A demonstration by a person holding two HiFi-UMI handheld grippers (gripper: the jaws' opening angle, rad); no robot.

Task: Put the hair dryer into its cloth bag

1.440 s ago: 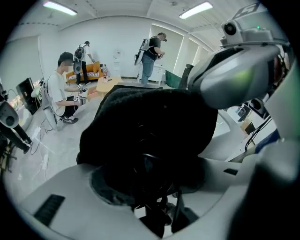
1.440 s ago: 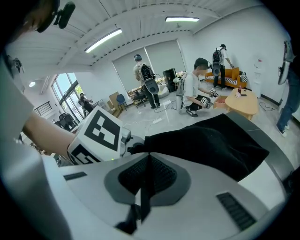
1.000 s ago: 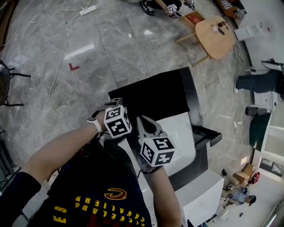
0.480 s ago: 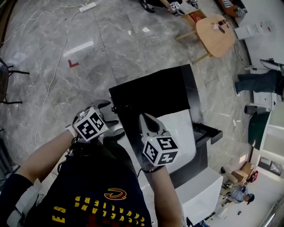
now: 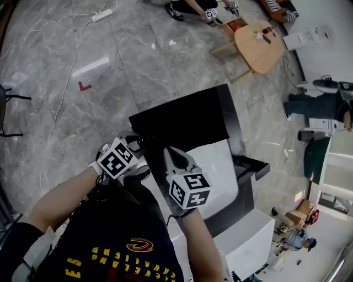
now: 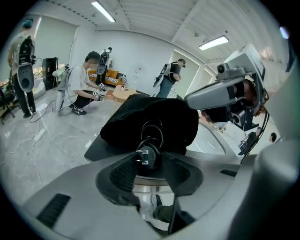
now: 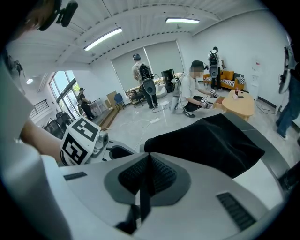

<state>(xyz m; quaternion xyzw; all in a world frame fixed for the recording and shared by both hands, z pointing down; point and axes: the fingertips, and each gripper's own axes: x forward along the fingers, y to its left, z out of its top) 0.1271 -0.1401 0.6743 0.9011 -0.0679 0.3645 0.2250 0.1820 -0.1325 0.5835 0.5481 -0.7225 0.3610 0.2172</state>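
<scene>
The black cloth bag (image 5: 182, 118) lies on the white table (image 5: 218, 162), bulging in the left gripper view (image 6: 157, 117). The hair dryer's body does not show. Its black cable loops out of the bag to a two-pronged power plug (image 6: 146, 157). My left gripper (image 5: 134, 147) has just been closing, and the plug sits pinched between its pads (image 6: 150, 158). My right gripper (image 5: 172, 155) is shut at the bag's near edge, with a thin black strap (image 7: 142, 197) hanging from between its pads (image 7: 149, 171).
A round wooden table (image 5: 258, 47) stands far off, with people sitting on the floor (image 5: 187, 6) beside it. A power strip (image 5: 105, 12) and white cord lie on the grey floor. A white cabinet (image 5: 248, 237) adjoins the table's right end.
My left gripper has swung left, away from the right gripper, and rolled, so its marker cube shows a different face. The right gripper has kept still.
</scene>
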